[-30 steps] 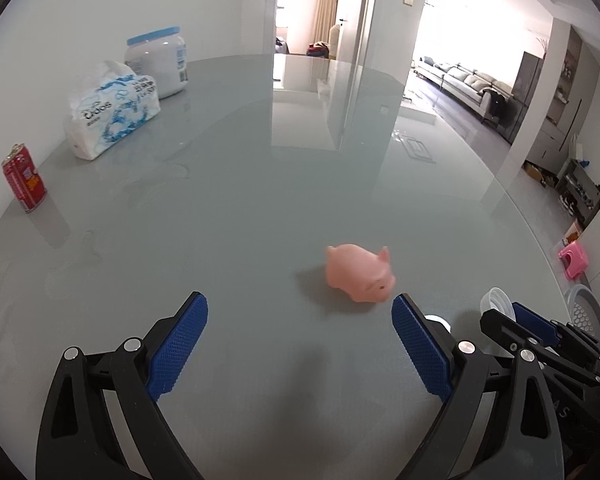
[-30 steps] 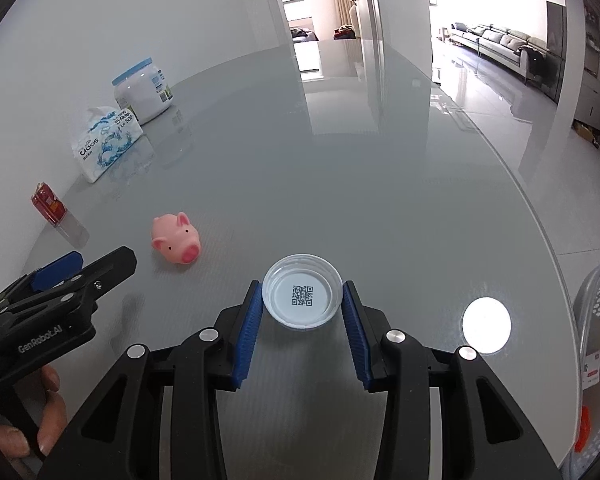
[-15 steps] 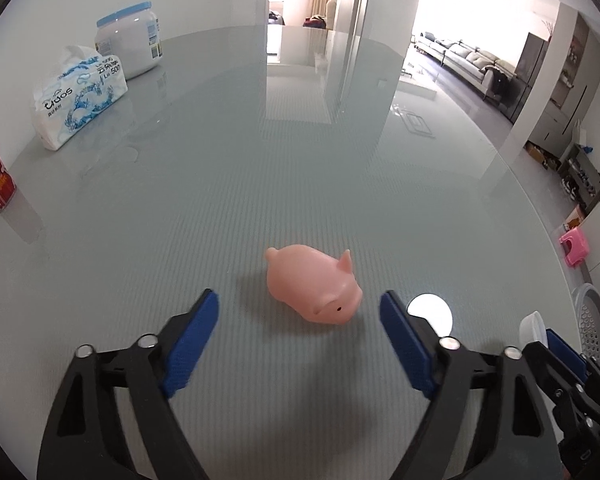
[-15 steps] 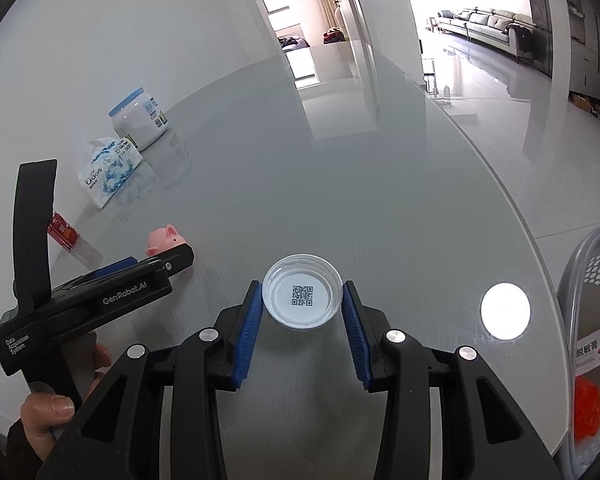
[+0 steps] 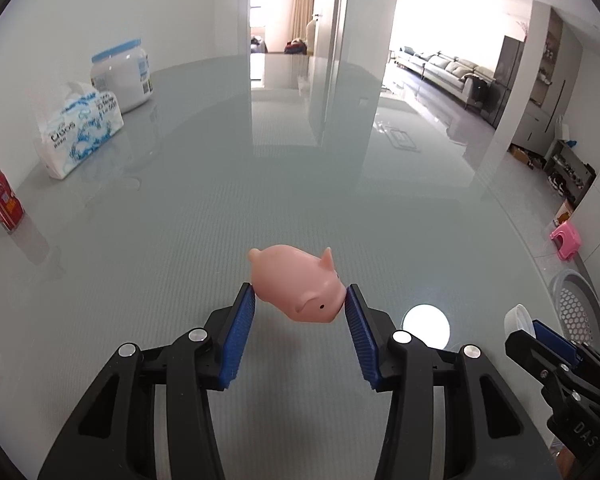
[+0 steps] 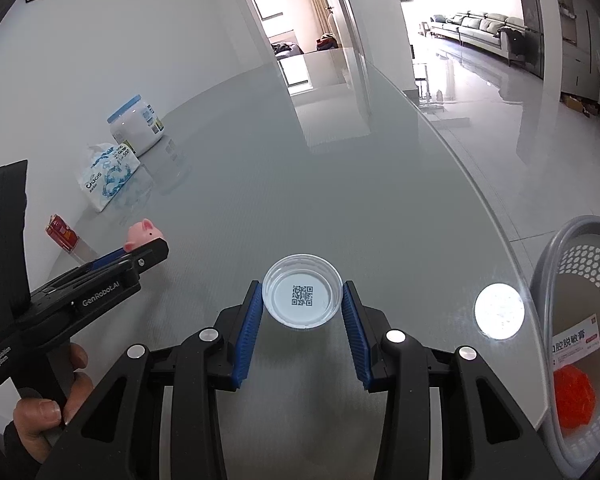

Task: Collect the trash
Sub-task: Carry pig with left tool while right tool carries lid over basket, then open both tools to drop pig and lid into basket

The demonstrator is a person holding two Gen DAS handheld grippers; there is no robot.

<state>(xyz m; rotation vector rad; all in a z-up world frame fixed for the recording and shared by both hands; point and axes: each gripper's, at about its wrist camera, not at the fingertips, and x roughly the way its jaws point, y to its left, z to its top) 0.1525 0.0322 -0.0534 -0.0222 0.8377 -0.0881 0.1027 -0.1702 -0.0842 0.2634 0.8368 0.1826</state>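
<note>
While the grey glass table (image 5: 188, 240) mirrors the bright room, the left gripper (image 5: 300, 300) has just clenched the pink pig (image 5: 296, 284); the right gripper (image 6: 302, 300) grasps a clear lid (image 6: 302, 296) near the table's right edge.

A: What do the tools look like?

B: The left gripper (image 5: 299, 300) and the right gripper (image 6: 302, 304) match: matte black plastic linkage arms with triangular cut-outs, round silver pivot screws, and ribbed blue pads (image 6: 247, 332) lining the fingers.

A: Any markings?

B: From the right wrist view, white "GenRobot.AI" lettering runs along the left tool's body, with a smaller white label near its black handle. The person's hand (image 6: 46, 408) emerges from a dark sleeve (image 6: 14, 446).
</note>
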